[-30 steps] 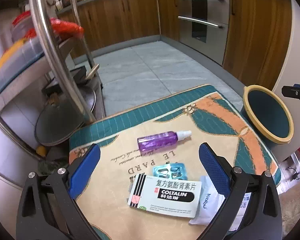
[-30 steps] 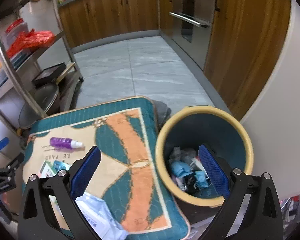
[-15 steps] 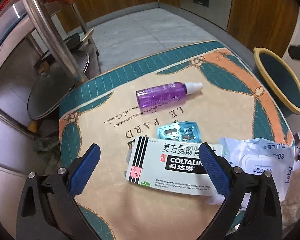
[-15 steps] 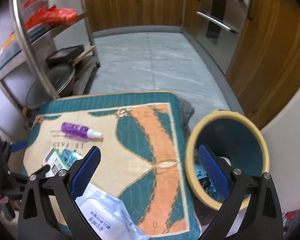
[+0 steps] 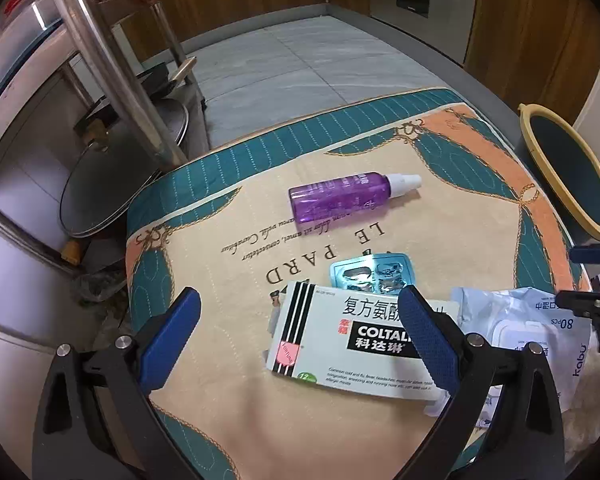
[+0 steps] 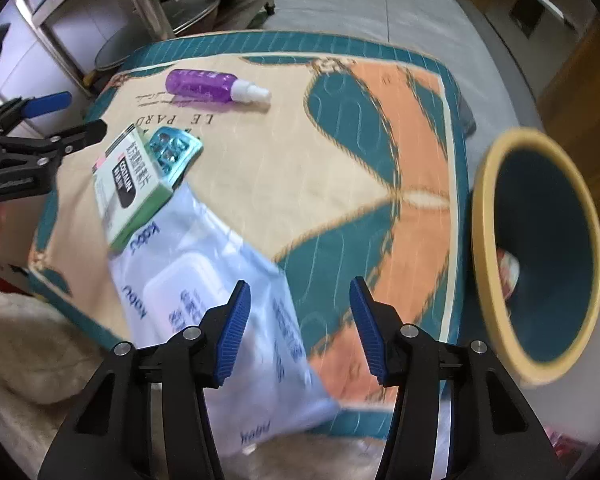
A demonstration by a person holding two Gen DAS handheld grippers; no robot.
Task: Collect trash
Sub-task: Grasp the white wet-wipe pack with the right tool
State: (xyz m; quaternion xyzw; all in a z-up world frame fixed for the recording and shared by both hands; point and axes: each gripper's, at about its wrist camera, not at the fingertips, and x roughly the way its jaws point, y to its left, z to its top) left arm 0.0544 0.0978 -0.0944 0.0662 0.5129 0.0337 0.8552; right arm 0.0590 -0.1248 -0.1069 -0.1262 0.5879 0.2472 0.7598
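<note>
On a patterned cushion (image 5: 236, 420) lie a purple spray bottle (image 5: 340, 197), a blue blister pack (image 5: 374, 274), a white medicine box (image 5: 340, 344) and a pale blue wipes pack (image 5: 532, 332). My left gripper (image 5: 296, 338) is open, low over the cushion, its right finger over the box. My right gripper (image 6: 298, 334) is open, hovering over the wipes pack (image 6: 204, 276) near the cushion's front edge. The bottle (image 6: 204, 85), blister pack (image 6: 172, 150) and box (image 6: 128, 184) show further left. A yellow-rimmed teal bin (image 6: 540, 264) stands right of the cushion.
A steel rack (image 5: 100, 52) with pans and lids stands left of the cushion. Wooden cabinets (image 5: 532, 28) and an oven line the far side across grey floor tiles. A beige fabric (image 6: 32, 352) lies at the cushion's near left. The bin (image 5: 568, 176) holds some trash.
Both grippers have moved down and closer to the cushion. The right gripper swung left from over the bin to over the wipes pack and its jaws have narrowed.
</note>
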